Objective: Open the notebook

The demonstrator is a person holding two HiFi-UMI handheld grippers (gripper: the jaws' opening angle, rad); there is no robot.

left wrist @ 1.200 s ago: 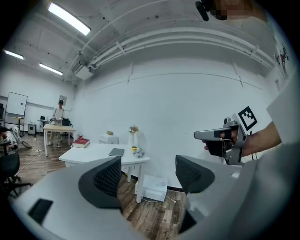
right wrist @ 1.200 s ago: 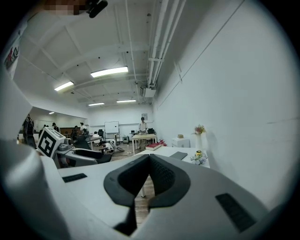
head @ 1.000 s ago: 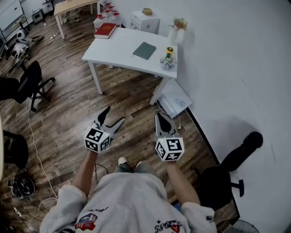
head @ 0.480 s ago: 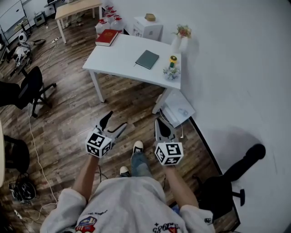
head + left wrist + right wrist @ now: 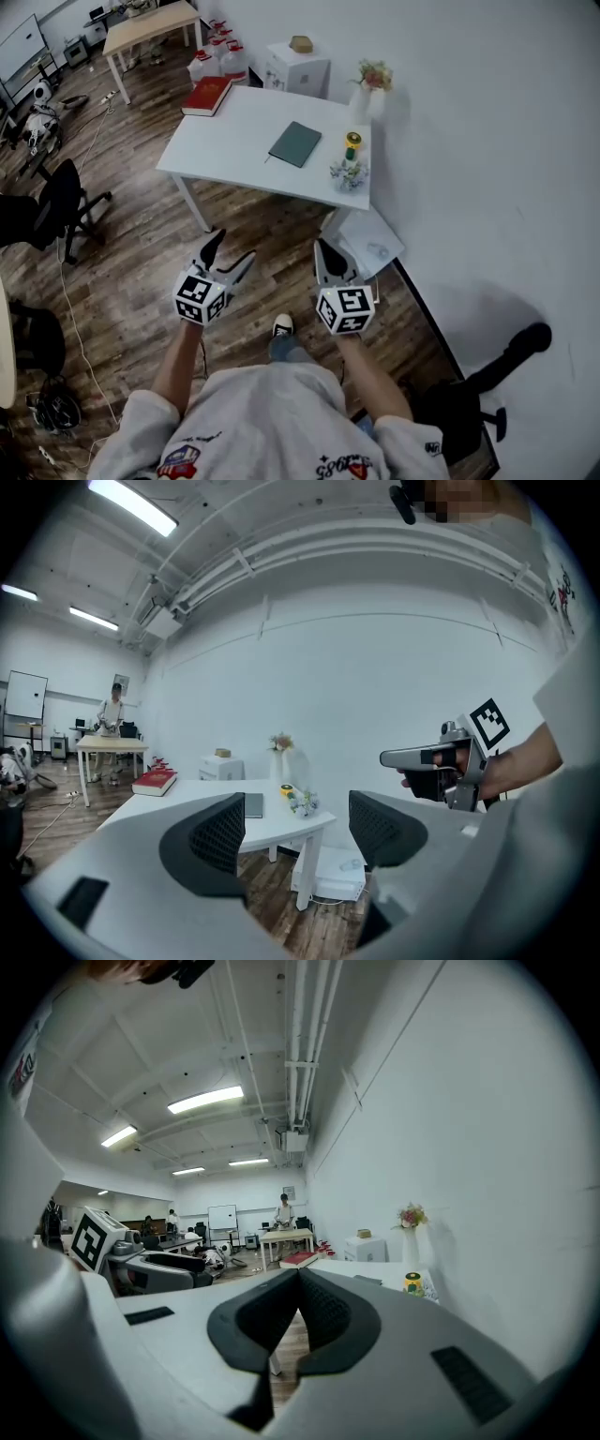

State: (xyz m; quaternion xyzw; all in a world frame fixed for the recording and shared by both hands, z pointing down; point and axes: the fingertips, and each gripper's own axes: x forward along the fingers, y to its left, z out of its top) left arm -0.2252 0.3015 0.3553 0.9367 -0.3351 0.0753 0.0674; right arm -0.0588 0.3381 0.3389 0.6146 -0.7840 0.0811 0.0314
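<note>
Barely begun, by the look of it. Standing well back from the white table [image 5: 225,141], with bare wood floor between. Worth noting on the tabletop: the dark notebook [image 5: 295,144], lying flat and shut near the middle, with a red book [image 5: 208,95] at the far left corner and a small yellow-topped jar [image 5: 352,142] just to the notebook's right. Holding 2 grippers out over the floor, neither anywhere near the table: left gripper [image 5: 295,832] spread wide with nothing between its jaws, right gripper [image 5: 298,1309] pressed together on nothing. Done so far: 0 steps, cover untouched. Left to do, as a guess: close the gap to the table, bring a jaw to the cover's free edge, then lift and fold it over, probably steadying the notebook with the other gripper.
</note>
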